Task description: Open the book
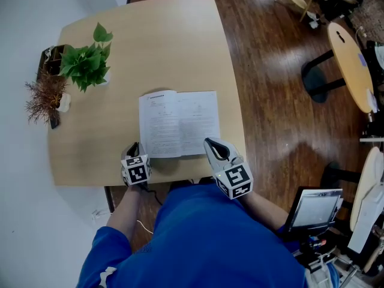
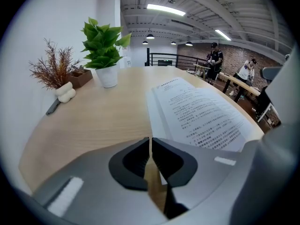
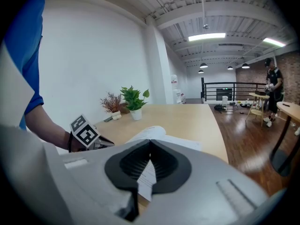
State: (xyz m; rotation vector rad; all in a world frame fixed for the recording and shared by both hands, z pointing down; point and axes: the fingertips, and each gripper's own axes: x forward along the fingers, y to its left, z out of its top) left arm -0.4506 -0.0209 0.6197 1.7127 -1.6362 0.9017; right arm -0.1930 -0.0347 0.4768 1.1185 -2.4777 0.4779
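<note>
The book (image 1: 179, 123) lies open and flat on the table (image 1: 180, 35), close to the near edge, with its white pages facing up. The head view shows both grippers at the book's near side. The left gripper (image 1: 135, 146) is just beside the near left corner, and the right gripper (image 1: 209, 141) has its tip over the near right corner. The left gripper view shows more: its jaws are only a thin crack apart, with nothing between them but bare wood showing through. The book's left edge runs just to their right. The right gripper view shows its jaw tips together. A strip of white page shows in the gap under the tips, but I cannot tell if a page is pinched there. That view also shows the left gripper's marker cube (image 3: 85, 131) on a hand at the left. The head view shows a green plant (image 1: 87, 62) and some dry twigs (image 1: 43, 98) at the far left of the table. Only the gripper views show the room past the table, with two people (image 2: 214, 60) standing far off.
</note>
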